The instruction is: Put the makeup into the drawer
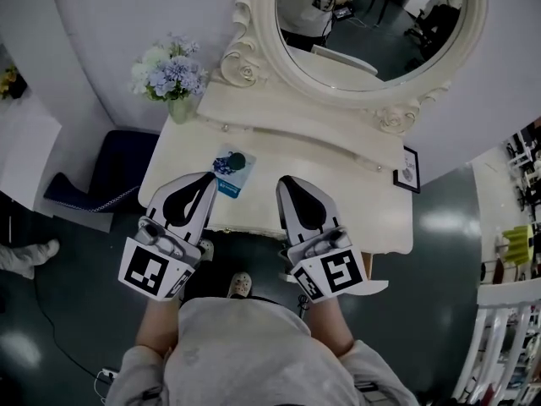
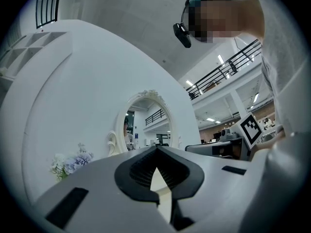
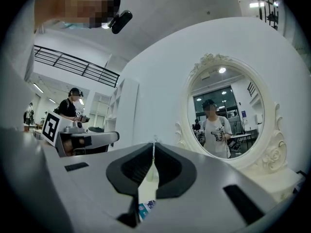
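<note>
The left gripper's [image 1: 207, 181] fingertips are pressed together with nothing between them, and so are the right gripper's [image 1: 286, 183]. Both are held about level, side by side, pointing over the front edge of the cream dressing table [image 1: 338, 172]. The makeup [image 1: 232, 169], a teal and blue packet, lies flat on the tabletop just ahead of the tips, between the two pairs and closer to the left one. Its print is too small to read. Beyond the fingers stand an oval mirror [image 1: 372, 32] in a carved frame and, far left, a vase of pale flowers [image 1: 169, 70]. A small framed card [image 1: 407, 169] sits right of the right tips, illegible. The floor [image 1: 448, 218] is dark.
</note>
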The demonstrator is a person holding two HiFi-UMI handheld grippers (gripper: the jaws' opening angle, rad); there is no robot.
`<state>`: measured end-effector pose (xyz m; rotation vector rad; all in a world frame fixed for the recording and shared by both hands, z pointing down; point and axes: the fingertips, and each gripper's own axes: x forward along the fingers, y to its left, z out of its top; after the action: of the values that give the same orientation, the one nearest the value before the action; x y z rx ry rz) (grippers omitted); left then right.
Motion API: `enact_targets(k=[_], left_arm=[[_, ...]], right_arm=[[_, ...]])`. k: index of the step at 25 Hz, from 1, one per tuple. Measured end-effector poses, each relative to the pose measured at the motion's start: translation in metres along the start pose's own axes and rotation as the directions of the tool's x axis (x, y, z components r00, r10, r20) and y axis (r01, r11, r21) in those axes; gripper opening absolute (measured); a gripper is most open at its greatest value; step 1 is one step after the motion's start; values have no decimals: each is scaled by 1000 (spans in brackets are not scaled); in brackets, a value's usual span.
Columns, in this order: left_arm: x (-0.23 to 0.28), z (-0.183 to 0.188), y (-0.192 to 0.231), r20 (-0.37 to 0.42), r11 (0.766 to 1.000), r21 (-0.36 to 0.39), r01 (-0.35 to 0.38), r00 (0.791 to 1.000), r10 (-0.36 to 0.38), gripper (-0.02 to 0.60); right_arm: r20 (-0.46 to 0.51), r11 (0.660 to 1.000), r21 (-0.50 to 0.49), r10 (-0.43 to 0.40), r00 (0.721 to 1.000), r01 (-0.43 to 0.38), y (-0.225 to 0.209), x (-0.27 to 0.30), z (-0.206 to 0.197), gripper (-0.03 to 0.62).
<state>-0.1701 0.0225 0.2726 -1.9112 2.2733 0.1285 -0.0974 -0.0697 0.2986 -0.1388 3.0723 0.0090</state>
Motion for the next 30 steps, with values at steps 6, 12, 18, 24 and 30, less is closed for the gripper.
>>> enact_targets(k=[6,12,18,24,30], left_arm=[[27,-5,25,7,997,-9,72,997,-72,12],[48,-14,56,-7,991,-24,130,992,-130,11],[65,-21,77,-10,982,-31,188,982,-189,11],[69,-50,93,-112,969,-39,246,962,-249,11],[76,-66,107,-145,955,-61,290,944,-296,11]], right_arm=[[-8,999,3,-54,998,54,-13,31,-6,25],[-24,994,14,-110,994,111,-24,63,-14,25],[-52,987,15,-161,986,162,-32,88,-25,25],[-97,979,13,-202,975,204,-37,108,-45,25],[-191,971,33,-225,955,235,-41,126,-76,25]])
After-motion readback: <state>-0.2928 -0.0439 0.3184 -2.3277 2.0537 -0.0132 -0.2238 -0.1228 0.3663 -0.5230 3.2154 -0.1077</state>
